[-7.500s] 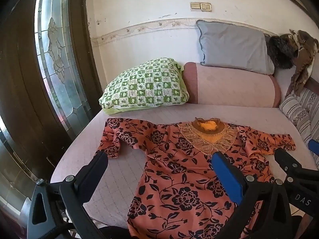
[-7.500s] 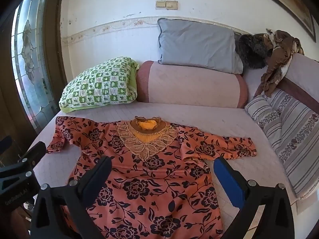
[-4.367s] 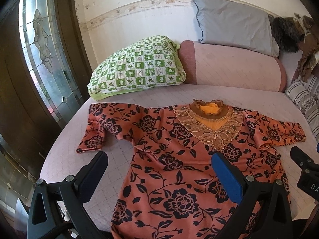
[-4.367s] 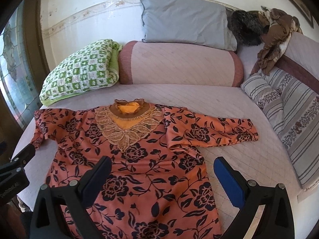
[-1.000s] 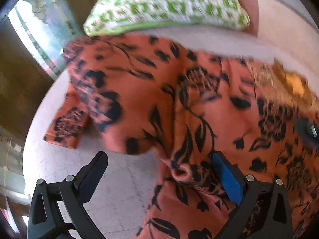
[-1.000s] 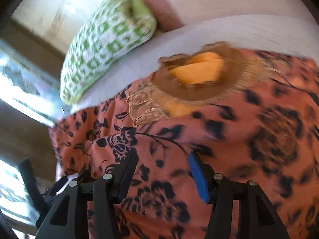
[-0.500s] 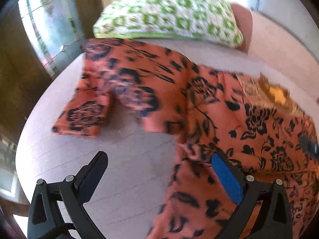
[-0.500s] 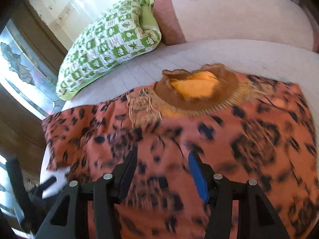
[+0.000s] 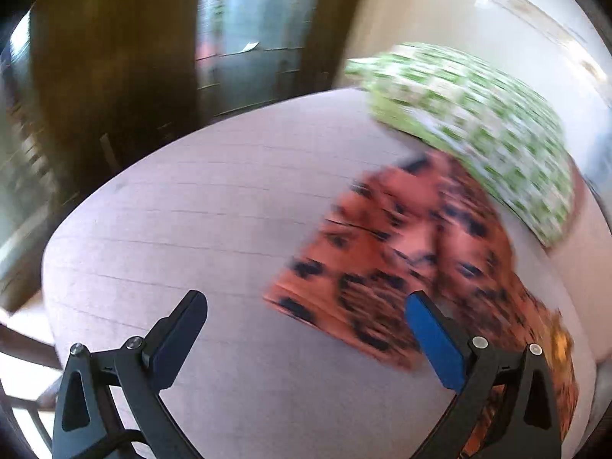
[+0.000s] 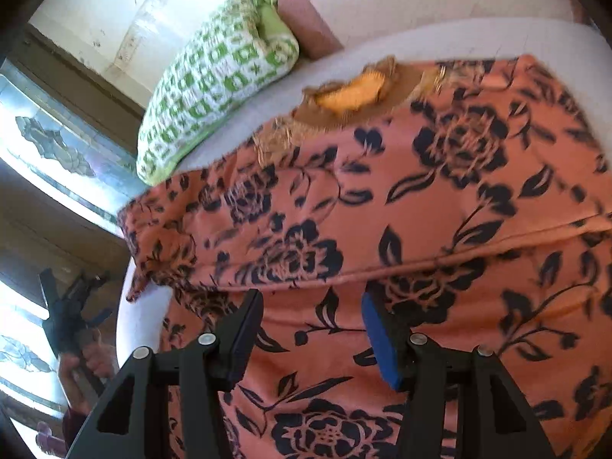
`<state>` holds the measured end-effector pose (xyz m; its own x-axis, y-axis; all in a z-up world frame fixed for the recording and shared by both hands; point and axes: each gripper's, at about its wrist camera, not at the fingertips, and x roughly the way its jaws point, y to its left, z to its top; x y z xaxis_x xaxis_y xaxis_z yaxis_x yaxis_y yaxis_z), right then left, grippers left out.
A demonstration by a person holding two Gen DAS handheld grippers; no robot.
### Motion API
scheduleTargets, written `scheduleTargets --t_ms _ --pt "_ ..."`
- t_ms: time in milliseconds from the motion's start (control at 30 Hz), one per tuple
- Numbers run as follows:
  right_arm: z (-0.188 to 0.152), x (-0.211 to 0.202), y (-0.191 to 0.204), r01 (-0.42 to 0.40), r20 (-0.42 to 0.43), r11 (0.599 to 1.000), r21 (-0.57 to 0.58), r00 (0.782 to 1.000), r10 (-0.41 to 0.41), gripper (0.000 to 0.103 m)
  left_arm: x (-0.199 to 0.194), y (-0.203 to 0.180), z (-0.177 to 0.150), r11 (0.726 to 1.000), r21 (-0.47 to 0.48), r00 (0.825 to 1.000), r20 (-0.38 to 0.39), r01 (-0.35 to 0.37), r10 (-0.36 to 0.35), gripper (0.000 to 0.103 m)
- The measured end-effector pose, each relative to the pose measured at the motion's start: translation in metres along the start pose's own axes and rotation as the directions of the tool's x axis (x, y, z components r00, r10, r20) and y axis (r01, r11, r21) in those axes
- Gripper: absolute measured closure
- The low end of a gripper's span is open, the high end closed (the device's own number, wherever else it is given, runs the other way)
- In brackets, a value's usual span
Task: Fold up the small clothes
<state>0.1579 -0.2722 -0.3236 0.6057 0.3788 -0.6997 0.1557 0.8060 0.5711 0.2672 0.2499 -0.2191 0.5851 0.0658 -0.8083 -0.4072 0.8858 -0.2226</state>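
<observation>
A pale quilted bed (image 9: 214, 206) fills the room. At its head lies a green checked pillow (image 10: 214, 80), beside a pink bolster (image 10: 313, 34). Left of the pillow, a dark-framed leaded window (image 10: 49, 145) glows bright below a cream wall (image 10: 114, 7).

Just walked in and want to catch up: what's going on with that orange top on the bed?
A person with a gripper in each hand is folding an orange floral top on the bed. One sleeve lies folded across the chest. The right gripper hovers open over the fabric, gripping nothing; the left gripper is open over bare mattress beside the top. A green checked pillow lies behind.

Blouse (image 10: 401, 191) spread on bed (image 9: 191, 210), pillow (image 10: 214, 76) behind it, bolster (image 10: 401, 7) right of pillow
</observation>
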Motion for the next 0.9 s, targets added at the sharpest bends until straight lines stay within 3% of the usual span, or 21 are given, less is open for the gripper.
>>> scheduleTargets --t_ms 133,300,400,600,667,700,733,767,800,833,900 --pt "0.004 0.004 -0.008 -0.049 0.006 0.998 0.035 0.999 0.049 0.045 0.001 0.016 0.008 0.993 -0.094 0.997 0.009 0.071 -0.071 0.003" --pt "0.007 0.008 -0.010 -0.061 -0.014 0.997 0.056 0.998 0.062 0.045 -0.013 -0.018 0.012 0.979 -0.038 0.977 0.087 0.199 -0.195 0.003" --pt "0.007 0.008 -0.006 -0.043 -0.019 0.999 0.027 0.999 0.043 0.045 -0.007 -0.039 0.019 0.974 -0.018 0.968 0.118 0.224 -0.220 0.003" --pt "0.004 0.010 0.003 0.003 -0.011 0.999 -0.045 1.000 -0.004 0.043 0.025 -0.068 0.024 0.949 -0.066 0.951 0.028 0.308 -0.307 0.003" --pt "0.004 0.011 0.005 0.009 -0.011 0.998 -0.058 1.000 -0.010 0.042 0.039 -0.084 0.019 0.950 -0.061 0.951 -0.023 0.308 -0.309 0.004" --pt "0.005 0.011 0.005 0.011 -0.013 0.998 -0.060 1.000 -0.012 0.042 0.042 -0.089 0.017 0.953 -0.050 0.953 -0.037 0.300 -0.302 0.013" --pt "0.005 0.012 0.005 0.012 -0.014 0.998 -0.060 1.000 -0.012 0.042 0.047 -0.096 0.014 0.956 -0.027 0.954 -0.054 0.293 -0.294 0.035" --pt "0.006 0.012 0.005 0.011 -0.016 0.998 -0.058 1.000 -0.012 0.042 0.053 -0.103 0.011 0.957 0.001 0.955 -0.076 0.289 -0.288 0.049" --pt "0.007 0.012 0.004 0.010 -0.018 0.999 -0.052 1.000 -0.011 0.042 0.058 -0.110 0.008 0.955 0.024 0.951 -0.100 0.297 -0.294 0.074" --pt "0.007 0.012 0.004 0.009 -0.019 0.999 -0.048 1.000 -0.010 0.042 0.062 -0.115 0.005 0.953 0.033 0.948 -0.113 0.303 -0.297 0.085" --pt "0.008 0.012 0.004 0.009 -0.023 0.999 -0.038 1.000 -0.010 0.042 0.060 -0.121 0.000 0.950 0.043 0.948 -0.091 0.310 -0.305 0.088"
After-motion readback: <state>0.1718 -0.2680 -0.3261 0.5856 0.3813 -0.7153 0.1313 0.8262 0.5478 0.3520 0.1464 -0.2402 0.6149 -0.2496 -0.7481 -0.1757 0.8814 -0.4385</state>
